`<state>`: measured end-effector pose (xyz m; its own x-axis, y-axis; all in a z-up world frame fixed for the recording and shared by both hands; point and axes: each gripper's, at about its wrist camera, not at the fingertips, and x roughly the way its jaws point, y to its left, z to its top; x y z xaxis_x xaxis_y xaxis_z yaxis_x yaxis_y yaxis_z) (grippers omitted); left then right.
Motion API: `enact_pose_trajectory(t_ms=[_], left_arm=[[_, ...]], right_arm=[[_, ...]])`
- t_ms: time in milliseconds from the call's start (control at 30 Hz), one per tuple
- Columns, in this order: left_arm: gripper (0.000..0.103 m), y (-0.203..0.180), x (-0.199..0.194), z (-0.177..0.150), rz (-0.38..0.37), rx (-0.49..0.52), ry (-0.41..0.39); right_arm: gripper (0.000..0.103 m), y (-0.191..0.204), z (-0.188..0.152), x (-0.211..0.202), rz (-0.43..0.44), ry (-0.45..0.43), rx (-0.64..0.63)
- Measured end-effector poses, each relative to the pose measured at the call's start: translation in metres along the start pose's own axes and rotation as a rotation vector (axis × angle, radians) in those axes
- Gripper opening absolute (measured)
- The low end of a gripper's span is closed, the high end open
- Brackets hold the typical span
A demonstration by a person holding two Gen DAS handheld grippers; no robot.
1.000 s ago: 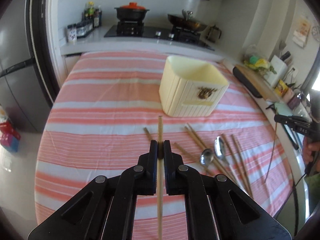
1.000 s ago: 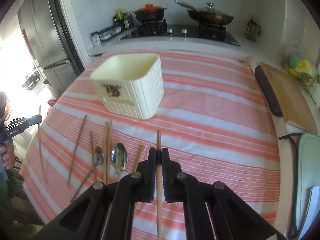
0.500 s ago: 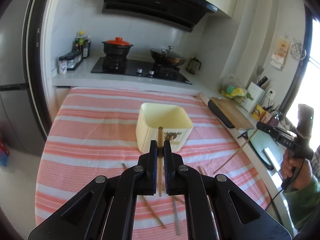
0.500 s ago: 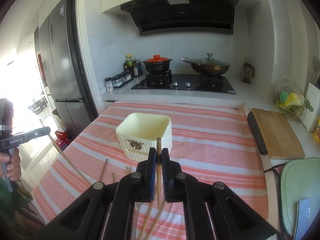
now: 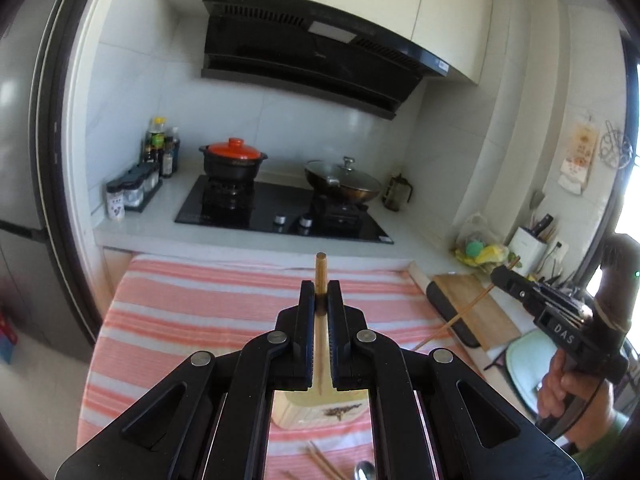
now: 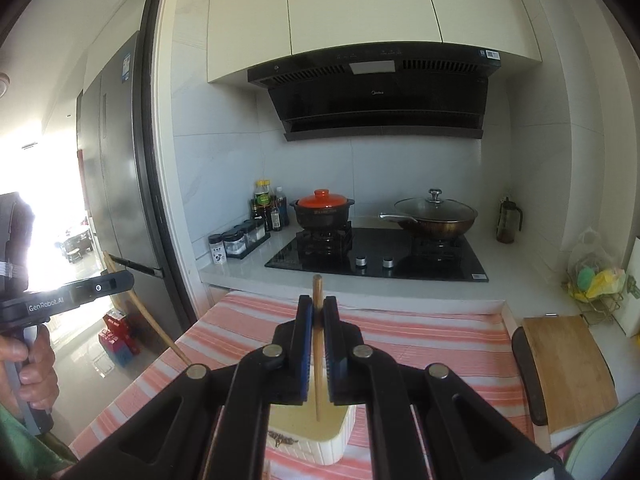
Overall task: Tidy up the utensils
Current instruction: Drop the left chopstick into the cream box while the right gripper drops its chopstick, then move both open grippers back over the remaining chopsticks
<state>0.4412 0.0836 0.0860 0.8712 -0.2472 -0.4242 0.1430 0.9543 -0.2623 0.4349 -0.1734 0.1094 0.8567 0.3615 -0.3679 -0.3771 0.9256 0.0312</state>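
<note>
My left gripper [image 5: 320, 289] is shut on a wooden chopstick [image 5: 320, 276] that stands up between its pads. Its lower end hangs over the cream utensil holder [image 5: 320, 410], seen below through the gripper frame. My right gripper [image 6: 317, 305] is shut on a second chopstick [image 6: 317, 296], whose lower tip hangs over the same cream holder [image 6: 316, 438]. Each gripper shows in the other's view: the right one [image 5: 505, 275] with its chopstick slanting down, the left one [image 6: 120, 280] likewise. Loose chopsticks [image 5: 320, 462] and a spoon [image 5: 364, 472] lie on the striped cloth near the bottom edge.
The table wears a pink-and-white striped cloth [image 5: 192, 312]. Behind it runs a counter with a hob [image 5: 280, 212], a red-lidded pot [image 5: 234, 160] and a wok [image 5: 342, 180]. A wooden cutting board [image 6: 568, 364] lies at the right. A fridge [image 6: 120, 184] stands at the left.
Both grippers have risen well above the table with their chopsticks and tilted up toward the hob. The cream holder has slid from ahead of the fingers to beneath them.
</note>
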Motion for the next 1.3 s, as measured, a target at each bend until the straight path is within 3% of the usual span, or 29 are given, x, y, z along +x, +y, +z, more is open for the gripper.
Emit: enact_pose_trajectory(t_ms=[267, 467, 500, 533, 567, 600, 667, 733, 867, 933, 1067, 1300], left_arm=[[0.004, 0.011, 0.096, -0.032, 0.048, 0.008, 0.189], [0.006, 0.017, 0.144, -0.055, 0.072, -0.022, 0.303], [0.010, 0.018, 0.147, -0.056, 0.081, -0.037, 0.315], [0.031, 0.019, 0.147, -0.056, 0.085, -0.053, 0.325], [0.053, 0.019, 0.143, -0.054, 0.086, -0.064, 0.319], [0.058, 0.018, 0.135, -0.053, 0.086, -0.060, 0.292], [0.065, 0.011, 0.114, -0.051, 0.094, -0.012, 0.245], [0.071, 0.004, 0.087, -0.055, 0.088, 0.040, 0.211], [0.098, -0.002, 0.014, -0.084, 0.100, 0.149, 0.129], [0.100, 0.002, -0.023, -0.110, 0.102, 0.172, 0.097], [0.101, 0.014, -0.073, -0.176, 0.107, 0.150, 0.109], [0.101, 0.016, -0.098, -0.276, 0.184, 0.112, 0.169]], right_arm=[[0.006, -0.012, -0.046, 0.105, 0.007, 0.245, 0.053], [0.006, -0.014, -0.070, 0.149, 0.003, 0.352, 0.081], [0.008, -0.014, -0.070, 0.152, -0.009, 0.357, 0.083], [0.011, -0.014, -0.070, 0.154, -0.029, 0.358, 0.081], [0.023, -0.014, -0.067, 0.152, -0.042, 0.348, 0.083], [0.038, -0.015, -0.063, 0.147, -0.049, 0.324, 0.091], [0.047, -0.016, -0.056, 0.127, -0.055, 0.262, 0.108], [0.047, -0.017, -0.051, 0.104, -0.058, 0.222, 0.101], [0.048, -0.016, -0.066, 0.039, -0.081, 0.158, 0.059], [0.051, -0.014, -0.087, 0.004, -0.110, 0.149, 0.026], [0.051, -0.009, -0.146, -0.060, -0.162, 0.173, -0.013], [0.053, 0.007, -0.265, -0.132, -0.255, 0.218, 0.008]])
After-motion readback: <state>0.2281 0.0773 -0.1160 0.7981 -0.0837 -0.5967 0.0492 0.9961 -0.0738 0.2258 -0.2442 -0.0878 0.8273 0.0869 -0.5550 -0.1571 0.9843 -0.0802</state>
